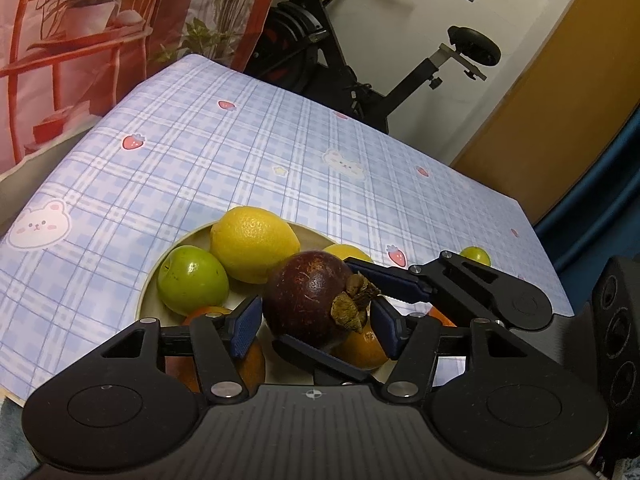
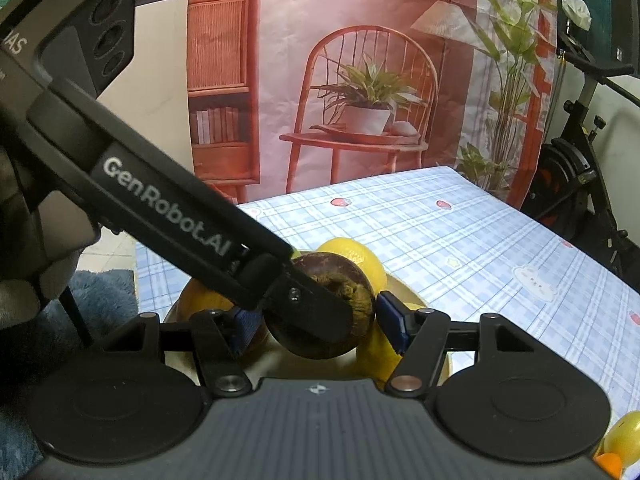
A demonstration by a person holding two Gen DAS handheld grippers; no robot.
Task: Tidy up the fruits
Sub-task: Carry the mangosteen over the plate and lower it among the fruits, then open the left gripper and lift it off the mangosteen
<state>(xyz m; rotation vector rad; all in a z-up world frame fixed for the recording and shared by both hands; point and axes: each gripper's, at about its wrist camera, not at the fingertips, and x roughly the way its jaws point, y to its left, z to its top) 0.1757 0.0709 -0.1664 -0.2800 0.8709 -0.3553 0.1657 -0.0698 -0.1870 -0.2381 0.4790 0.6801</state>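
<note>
A dark purple mangosteen (image 1: 308, 296) is above a cream plate (image 1: 150, 280) that holds a lemon (image 1: 254, 242), a green apple (image 1: 192, 280) and oranges (image 1: 362, 346). My right gripper's fingers (image 1: 384, 278) reach in from the right and clamp the mangosteen above and below. My left gripper (image 1: 314, 322) is open, its blue pads on either side of the fruit without touching. In the right wrist view the mangosteen (image 2: 344, 280) sits between the pads of my right gripper (image 2: 316, 326), and the left gripper's arm (image 2: 168, 208) crosses in front.
The plate sits near the front of a table with a blue checked cloth (image 1: 248, 152). A small green fruit (image 1: 476, 256) lies on the cloth at the right. A yellow fruit (image 2: 624, 440) lies at the lower right. An exercise bike (image 1: 360, 60) stands behind.
</note>
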